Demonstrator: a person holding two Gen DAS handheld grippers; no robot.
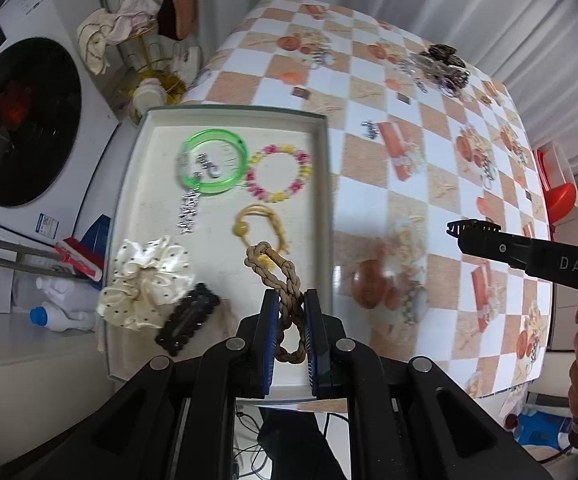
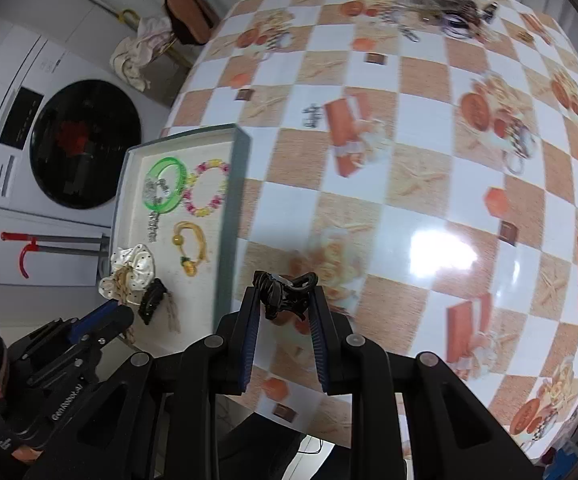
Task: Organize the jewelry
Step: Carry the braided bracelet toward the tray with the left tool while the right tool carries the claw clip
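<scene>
My left gripper (image 1: 291,300) is shut on a tan braided rope bracelet (image 1: 279,276) and holds it over the near part of the white tray (image 1: 225,114). In the tray lie a green bangle (image 1: 213,160), a pink and yellow bead bracelet (image 1: 280,178), a yellow cord bracelet (image 1: 259,222), a silver chain (image 1: 189,212), a cream scrunchie (image 1: 145,280) and a black hair clip (image 1: 187,320). My right gripper (image 2: 285,296) is shut on a black claw clip (image 2: 285,290) above the table, right of the tray (image 2: 225,216). It shows side-on in the left wrist view (image 1: 473,230).
A heap of jewelry (image 2: 445,4) lies at the far end of the checkered table (image 2: 429,208), also in the left wrist view (image 1: 441,66). A small silver piece (image 2: 313,116) lies mid-table. A washing machine (image 1: 21,120) and bottles (image 1: 61,304) stand left of the tray.
</scene>
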